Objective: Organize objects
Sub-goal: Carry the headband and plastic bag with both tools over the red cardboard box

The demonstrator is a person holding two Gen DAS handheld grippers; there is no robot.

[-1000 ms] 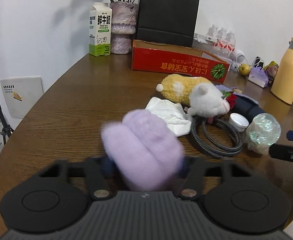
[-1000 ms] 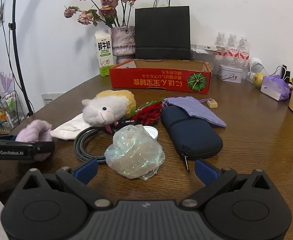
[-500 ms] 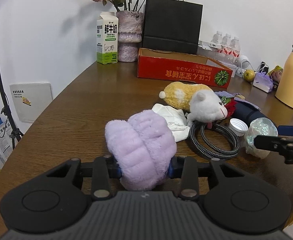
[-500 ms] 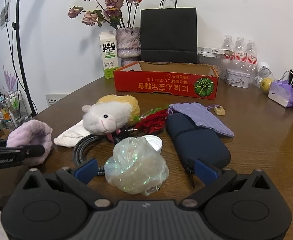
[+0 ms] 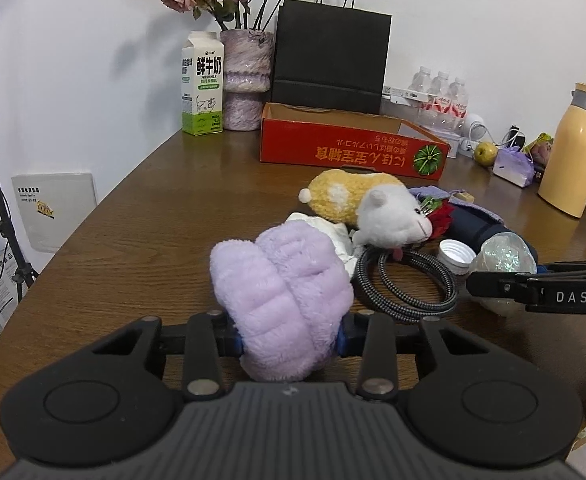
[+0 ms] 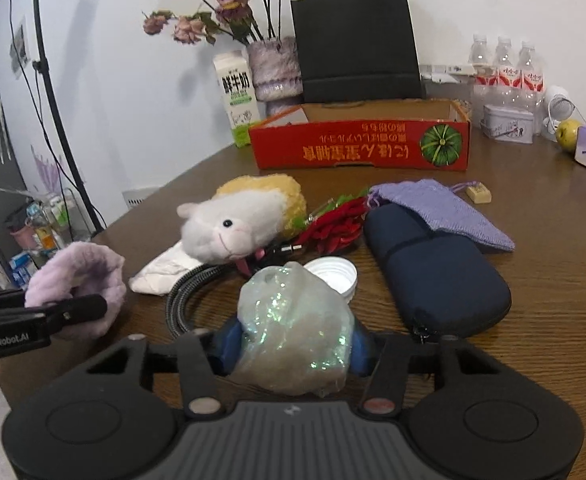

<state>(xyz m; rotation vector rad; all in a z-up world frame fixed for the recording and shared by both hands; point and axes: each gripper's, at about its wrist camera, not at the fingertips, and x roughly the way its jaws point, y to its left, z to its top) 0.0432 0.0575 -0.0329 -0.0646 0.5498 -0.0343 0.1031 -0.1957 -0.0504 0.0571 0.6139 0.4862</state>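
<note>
- The right gripper point(image 6: 293, 346) has just been closing — a second ago its jaws stood wide with the iridescent crumpled plastic wrap point(image 6: 295, 328) lying loose ahead of them; now the blue pads sit against both flanks of that bundle, clamped on it, low over the wooden table point(image 6: 553, 280).
- The left gripper point(image 5: 289, 340) also drew in over the same second and is now clamped on the fluffy lilac headband point(image 5: 283, 300), which bulges up between its pads.
- So both hands are loaded at once — I'd judge the pick-up step done and the carry to the red cardboard box point(image 6: 361, 146) at the back as next.
- The rest of the pile lies as it did: the white-and-yellow plush toy point(image 6: 245, 218), the coiled braided cable point(image 6: 191, 296), the white bottle cap point(image 6: 335, 274), the navy zip case point(image 6: 437, 276) and the lilac knitted pouch point(image 6: 445, 208) draped over the case's far end.
- The right wrist view alone shows the pouch and case in full, and the box's open inside with little visible in it.
- The left wrist view alone shows the yellow thermos jug point(image 5: 573, 148) far right, and the right gripper side-on with the wrap behind its finger.
</note>
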